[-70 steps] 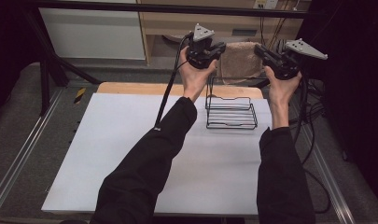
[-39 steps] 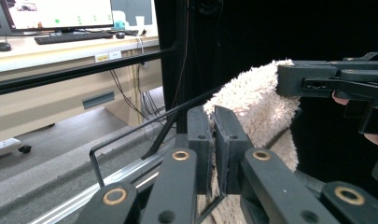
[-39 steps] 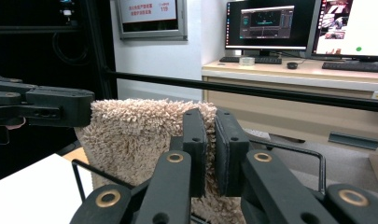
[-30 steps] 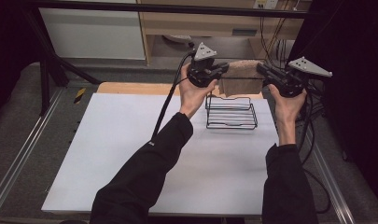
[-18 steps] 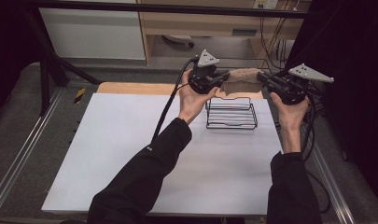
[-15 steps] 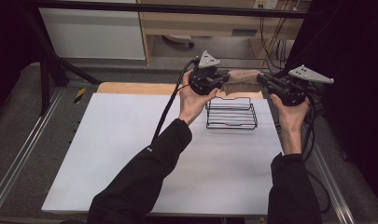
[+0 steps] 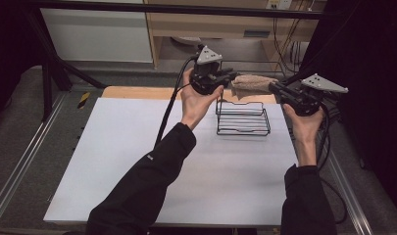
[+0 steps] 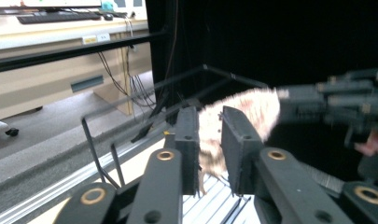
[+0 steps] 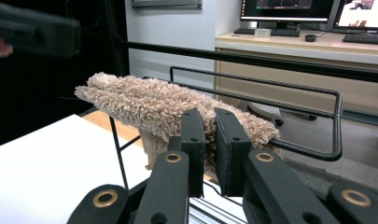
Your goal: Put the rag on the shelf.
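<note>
A beige fluffy towel lies bunched and level across the top rail of a black wire rack at the far side of the table. My left gripper is at its left end. In the left gripper view the jaws have just been opening; the towel sits loosely in the gap. My right gripper holds the other end. In the right gripper view its jaws are pinched on the towel, which drapes over the rack's rail.
The white tabletop stretches wide in front of the rack, with a wooden strip along its far edge. A small yellow object lies by the left rail. Cables trail from both grippers. Shelving and desks stand behind.
Both hands have come down with the towel, which went from hanging spread to lying bunched over the rack's rail. The left jaws have widened a little.
</note>
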`<move>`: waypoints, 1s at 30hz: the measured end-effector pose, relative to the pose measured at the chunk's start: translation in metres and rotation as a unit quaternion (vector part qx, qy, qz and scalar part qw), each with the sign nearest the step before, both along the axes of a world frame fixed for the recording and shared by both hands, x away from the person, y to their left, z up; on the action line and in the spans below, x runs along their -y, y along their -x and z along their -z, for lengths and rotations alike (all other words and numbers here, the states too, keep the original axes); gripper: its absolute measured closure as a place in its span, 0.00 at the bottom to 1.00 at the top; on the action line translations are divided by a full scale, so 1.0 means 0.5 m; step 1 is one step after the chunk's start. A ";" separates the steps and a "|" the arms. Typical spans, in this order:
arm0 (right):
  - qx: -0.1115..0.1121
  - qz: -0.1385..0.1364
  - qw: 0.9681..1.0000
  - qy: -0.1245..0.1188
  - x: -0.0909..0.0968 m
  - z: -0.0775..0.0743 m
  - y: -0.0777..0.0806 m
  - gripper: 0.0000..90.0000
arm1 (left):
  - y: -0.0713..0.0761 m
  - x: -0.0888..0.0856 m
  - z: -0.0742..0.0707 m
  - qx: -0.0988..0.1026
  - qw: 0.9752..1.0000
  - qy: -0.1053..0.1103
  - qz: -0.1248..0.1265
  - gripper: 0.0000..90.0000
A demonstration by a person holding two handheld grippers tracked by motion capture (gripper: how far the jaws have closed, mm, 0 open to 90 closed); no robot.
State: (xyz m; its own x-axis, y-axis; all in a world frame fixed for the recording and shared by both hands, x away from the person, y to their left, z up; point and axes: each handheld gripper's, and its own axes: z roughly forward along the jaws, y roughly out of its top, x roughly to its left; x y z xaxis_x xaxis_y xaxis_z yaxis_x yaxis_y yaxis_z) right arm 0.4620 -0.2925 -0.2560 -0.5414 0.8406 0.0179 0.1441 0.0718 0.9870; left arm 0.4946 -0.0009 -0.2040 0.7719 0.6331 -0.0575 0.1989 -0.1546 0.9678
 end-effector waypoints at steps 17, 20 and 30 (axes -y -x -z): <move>-0.004 -0.005 1.000 0.007 0.003 0.009 0.003 0.86 | -0.024 0.047 0.048 -0.042 0.997 -0.052 0.025 1.00; -0.002 -0.006 1.000 0.005 0.004 0.006 0.008 0.79 | -0.024 0.047 0.052 -0.042 0.997 -0.055 0.023 1.00; 0.009 -0.015 1.000 -0.003 0.006 -0.022 0.020 0.72 | -0.024 0.053 0.065 -0.041 0.996 -0.072 0.023 1.00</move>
State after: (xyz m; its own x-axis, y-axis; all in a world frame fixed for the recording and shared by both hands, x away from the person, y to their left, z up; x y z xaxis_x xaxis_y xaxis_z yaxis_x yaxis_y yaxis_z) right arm 0.4519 -0.2954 -0.2451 -0.5663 0.8241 0.0125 0.1234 0.0698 0.9899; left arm 0.5066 -0.0276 -0.2366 0.7965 0.6038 -0.0327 0.2666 -0.3022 0.9152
